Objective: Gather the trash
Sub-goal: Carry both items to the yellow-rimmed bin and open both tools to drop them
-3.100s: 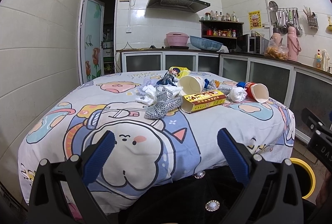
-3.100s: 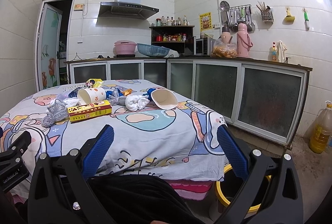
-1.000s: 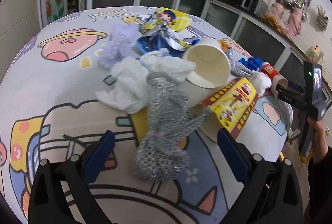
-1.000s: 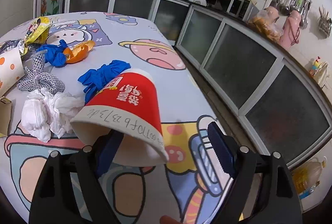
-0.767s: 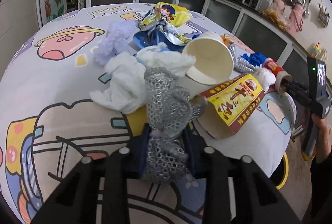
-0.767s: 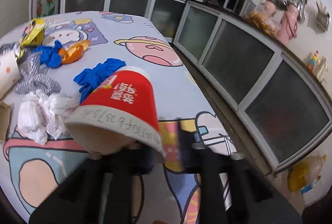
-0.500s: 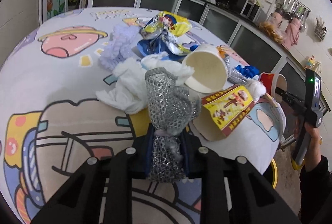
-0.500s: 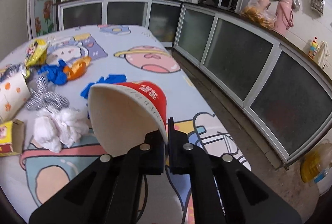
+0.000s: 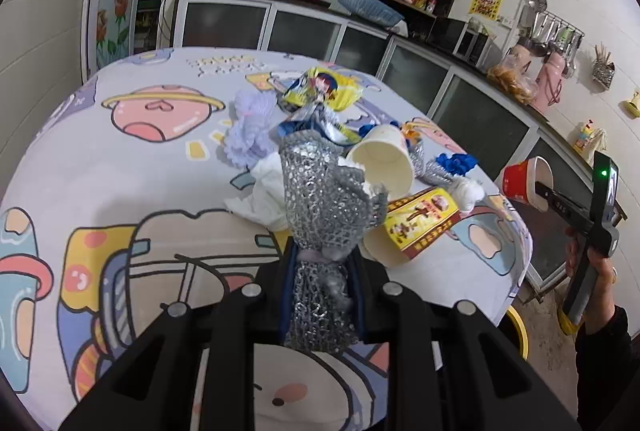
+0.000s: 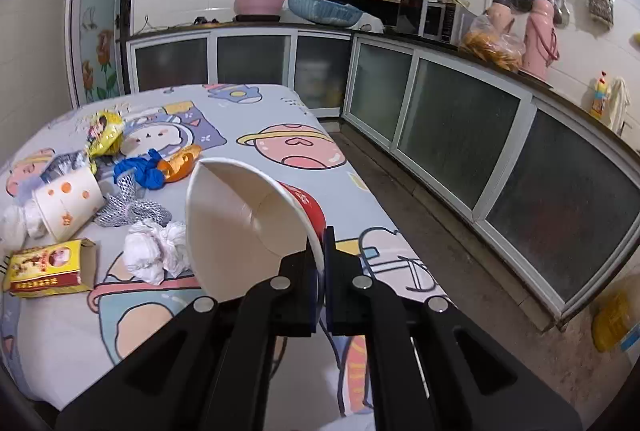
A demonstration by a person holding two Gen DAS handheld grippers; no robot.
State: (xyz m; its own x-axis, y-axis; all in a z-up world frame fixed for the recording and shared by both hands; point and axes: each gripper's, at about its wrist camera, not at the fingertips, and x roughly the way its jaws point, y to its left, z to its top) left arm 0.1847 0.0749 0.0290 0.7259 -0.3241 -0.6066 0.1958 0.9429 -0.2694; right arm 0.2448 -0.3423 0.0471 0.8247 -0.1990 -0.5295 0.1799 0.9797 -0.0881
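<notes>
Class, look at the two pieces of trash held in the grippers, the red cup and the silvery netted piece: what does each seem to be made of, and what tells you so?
Red cup: probably coated paper; matte white inside, thin rolled rim, printed red outside.
Silvery net: an open mesh that glints, perhaps metallic or foil-coated plastic; which one cannot be told. It bunches softly where the left gripper pinches it.

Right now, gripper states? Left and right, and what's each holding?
Left gripper: shut on the silver mesh wad, lifted off the table.
Right gripper: shut on the rim of the red paper cup, held up.
</notes>
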